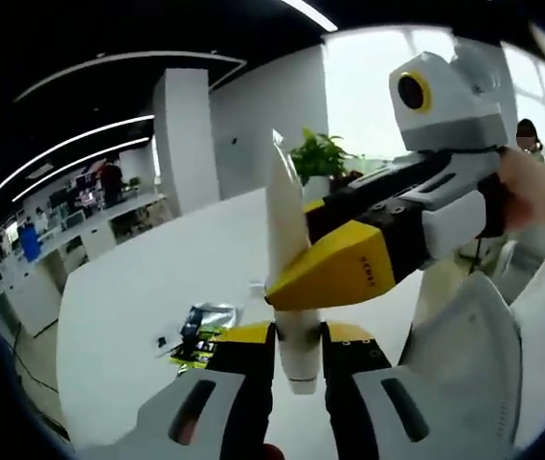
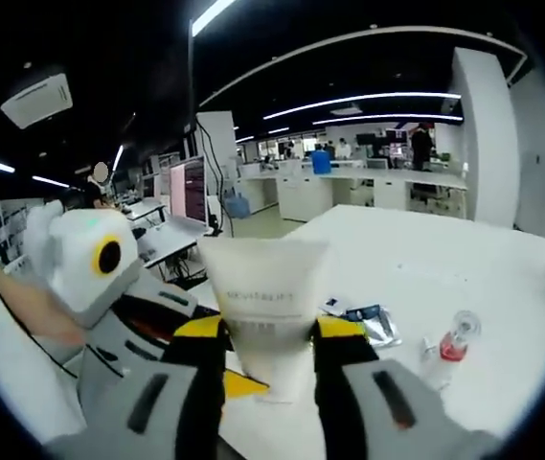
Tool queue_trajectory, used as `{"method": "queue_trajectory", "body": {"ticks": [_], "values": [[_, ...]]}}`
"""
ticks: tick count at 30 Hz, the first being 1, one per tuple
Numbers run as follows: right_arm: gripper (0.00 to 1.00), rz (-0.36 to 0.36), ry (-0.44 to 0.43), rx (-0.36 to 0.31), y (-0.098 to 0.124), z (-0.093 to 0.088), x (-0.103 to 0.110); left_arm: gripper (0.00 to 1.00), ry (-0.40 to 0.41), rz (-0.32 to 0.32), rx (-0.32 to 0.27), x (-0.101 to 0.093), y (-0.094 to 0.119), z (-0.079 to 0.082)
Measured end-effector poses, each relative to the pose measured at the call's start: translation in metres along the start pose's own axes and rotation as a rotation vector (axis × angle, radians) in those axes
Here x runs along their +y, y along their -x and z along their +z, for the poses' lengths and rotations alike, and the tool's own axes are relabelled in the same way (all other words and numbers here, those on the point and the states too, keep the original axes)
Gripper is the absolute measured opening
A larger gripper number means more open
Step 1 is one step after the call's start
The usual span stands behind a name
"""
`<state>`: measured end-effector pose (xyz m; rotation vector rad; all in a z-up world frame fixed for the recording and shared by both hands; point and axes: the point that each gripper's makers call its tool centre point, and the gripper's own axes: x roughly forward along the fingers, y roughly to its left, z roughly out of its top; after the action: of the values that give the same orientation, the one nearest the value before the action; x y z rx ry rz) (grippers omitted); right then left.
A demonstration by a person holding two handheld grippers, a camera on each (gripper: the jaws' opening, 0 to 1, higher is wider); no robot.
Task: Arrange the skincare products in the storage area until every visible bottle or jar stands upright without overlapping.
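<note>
Tube: white soft skincare tube [image 2: 267, 307], faint grey lettering across its front, lifted off the table, caught between both grippers at once.
Left gripper [image 1: 299, 356]: fingers closed onto the tube's lower end; seen edge-on in the left gripper view, the tube [image 1: 286, 259] rises thin and flat from between the fingertips, flat crimped end pointing away.
Right gripper [image 2: 268, 347]: fingers pressed on either side of the tube, broad face toward the camera, wide end spreading just beyond the fingertips.
Right gripper in left gripper view: comes in from the right, yellow fingertip [image 1: 334, 271] laid against the tube's side, above the left fingers; a hand [image 1: 531, 187] holds its handle.
Left gripper in right gripper view: enters from the left, yellow tip [image 2: 238, 385] touching the tube near its base, just beside the right fingers.
Table [image 2: 464, 264]: white, wide, beyond the fingers.
Sachets: dark and silver packets [image 2: 363, 321] lying flat on the table, past the right fingers.
Small bottle: clear bottle with red content [image 2: 456, 340], on the table, right of the fingers, well apart from the tube; upright or tilted, cannot tell.
Plant [image 1: 320, 153]: green, far behind the tube.
</note>
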<state>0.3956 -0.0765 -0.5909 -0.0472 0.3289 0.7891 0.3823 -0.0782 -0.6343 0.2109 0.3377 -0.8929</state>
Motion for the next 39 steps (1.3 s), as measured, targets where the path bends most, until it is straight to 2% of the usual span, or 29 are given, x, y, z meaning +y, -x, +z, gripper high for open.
{"method": "queue_trajectory", "body": {"ticks": [4, 10, 13, 16, 20, 22, 25, 26, 29, 31, 32, 34, 39], "values": [[0.39, 0.023, -0.005, -0.051, 0.003, 0.014, -0.003, 0.15, 0.006, -0.016, -0.003, -0.002, -0.003, 0.004], [0.38, 0.072, 0.024, -0.033, 0.011, 0.022, -0.012, 0.15, 0.037, -0.056, -0.024, -0.007, -0.011, 0.014], [0.38, 0.059, 0.053, -0.037, 0.019, 0.025, -0.017, 0.15, 0.042, -0.096, -0.031, -0.014, -0.015, 0.019], [0.37, 0.074, 0.084, -0.056, 0.024, 0.027, -0.021, 0.15, 0.067, -0.174, -0.047, -0.023, -0.020, 0.024], [0.34, 0.189, 0.116, -0.060, 0.032, 0.031, -0.018, 0.15, 0.055, -0.249, -0.050, -0.029, -0.026, 0.031], [0.31, 0.246, 0.159, -0.043, 0.037, 0.030, -0.016, 0.15, 0.067, -0.302, -0.071, -0.032, -0.028, 0.039], [0.27, 0.299, 0.242, 0.003, 0.042, 0.026, -0.020, 0.14, 0.047, -0.353, -0.066, -0.035, -0.029, 0.046], [0.26, 0.324, 0.259, 0.017, 0.045, 0.024, -0.020, 0.13, 0.035, -0.361, -0.058, -0.036, -0.030, 0.049], [0.23, 0.360, 0.254, 0.003, 0.047, 0.027, -0.024, 0.13, 0.006, -0.375, -0.038, -0.037, -0.032, 0.052], [0.14, 0.385, 0.243, -0.004, 0.049, 0.027, -0.026, 0.15, -0.001, -0.370, -0.028, -0.036, -0.034, 0.053], [0.13, 0.415, 0.249, -0.022, 0.049, 0.029, -0.022, 0.15, 0.003, -0.376, -0.028, -0.037, -0.035, 0.053], [0.11, 0.401, 0.251, -0.021, 0.048, 0.027, -0.026, 0.15, 0.003, -0.373, -0.023, -0.037, -0.038, 0.053], [0.09, 0.466, 0.213, -0.015, 0.050, 0.023, -0.024, 0.16, 0.001, -0.398, -0.015, -0.040, -0.040, 0.049]]}}
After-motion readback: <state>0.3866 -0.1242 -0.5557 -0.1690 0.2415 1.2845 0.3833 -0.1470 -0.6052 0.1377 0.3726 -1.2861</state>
